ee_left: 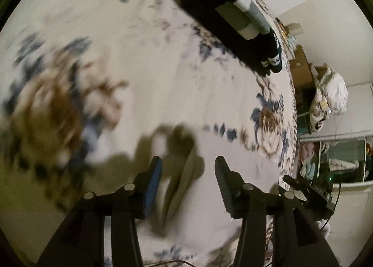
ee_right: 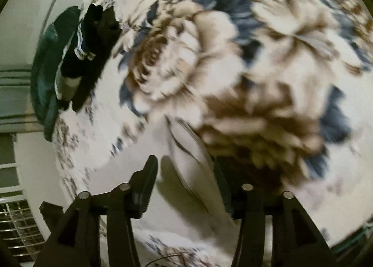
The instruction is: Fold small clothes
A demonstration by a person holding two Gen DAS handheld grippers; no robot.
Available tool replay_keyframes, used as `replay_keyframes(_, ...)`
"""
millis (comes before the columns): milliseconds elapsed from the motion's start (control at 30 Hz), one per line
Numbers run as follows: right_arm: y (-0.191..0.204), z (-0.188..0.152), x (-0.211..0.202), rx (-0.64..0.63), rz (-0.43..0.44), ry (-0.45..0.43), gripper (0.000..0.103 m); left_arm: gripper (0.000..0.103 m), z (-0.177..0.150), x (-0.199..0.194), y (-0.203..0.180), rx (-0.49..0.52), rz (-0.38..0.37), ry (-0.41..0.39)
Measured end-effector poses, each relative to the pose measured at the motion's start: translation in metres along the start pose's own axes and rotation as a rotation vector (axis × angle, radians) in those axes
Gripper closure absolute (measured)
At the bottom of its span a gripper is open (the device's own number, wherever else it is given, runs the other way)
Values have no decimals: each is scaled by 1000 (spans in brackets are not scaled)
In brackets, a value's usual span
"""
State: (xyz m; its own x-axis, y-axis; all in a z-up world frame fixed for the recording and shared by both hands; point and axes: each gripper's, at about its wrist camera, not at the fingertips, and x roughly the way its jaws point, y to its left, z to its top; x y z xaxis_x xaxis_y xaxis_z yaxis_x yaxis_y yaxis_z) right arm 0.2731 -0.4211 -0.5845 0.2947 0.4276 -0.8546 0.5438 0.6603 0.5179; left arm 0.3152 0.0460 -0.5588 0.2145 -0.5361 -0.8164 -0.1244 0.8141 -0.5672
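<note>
A pile of small dark clothes, black cloth with grey and white socks [ee_left: 235, 22], lies at the far edge of the floral bedspread [ee_left: 163, 68]. The same pile [ee_right: 86, 57] shows at the left in the right wrist view, next to dark green fabric [ee_right: 44, 85]. My left gripper [ee_left: 188, 171] is open and empty above the bedspread; only its shadow lies between the fingers. My right gripper [ee_right: 184, 171] is open and empty above the bedspread [ee_right: 233, 80]. Both views are motion blurred.
Beyond the bed's right edge stand cardboard boxes [ee_left: 300, 66], a white bundle of bedding [ee_left: 331, 96] and shelves with clothes [ee_left: 310, 157]. A black device [ee_left: 310, 192] sits near the left gripper. A wire rack [ee_right: 18, 227] shows at the lower left of the right wrist view.
</note>
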Motion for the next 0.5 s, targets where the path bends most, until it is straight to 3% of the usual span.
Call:
replay_keyframes(67, 9, 8, 20, -11, -4, 36, 47, 59, 12, 22, -5, 19, 10, 32)
replay_keyframes(133, 16, 10, 33, -16, -3, 40, 50, 66, 17, 39, -6, 38, 31, 51)
replay_keyframes(167, 19, 10, 36, -15, -9, 27, 58, 95, 17, 45, -8, 61, 35, 45)
replay_keyframes(200, 21, 11, 35, -16, -16, -5, 83, 94, 17, 47, -10, 79, 47, 45)
replay_keyframes(233, 22, 10, 35, -20, -42, -28, 98, 94, 18, 48, -11, 100, 59, 39)
replay_keyframes(300, 17, 14, 31, -10, -108, -83, 101, 94, 22, 52, -8, 124, 63, 33)
replay_keyframes(367, 10, 22, 33, 18, -143, -80, 103, 94, 27, 60, -1, 106, 58, 56)
replay_keyframes(433, 5, 28, 35, 28, -118, -43, 103, 90, 32, 58, 3, 59, -3, 107)
replay_keyframes(500, 4, 29, 28, 27, -91, -25, 101, 73, 32, 48, 5, 22, -34, 132)
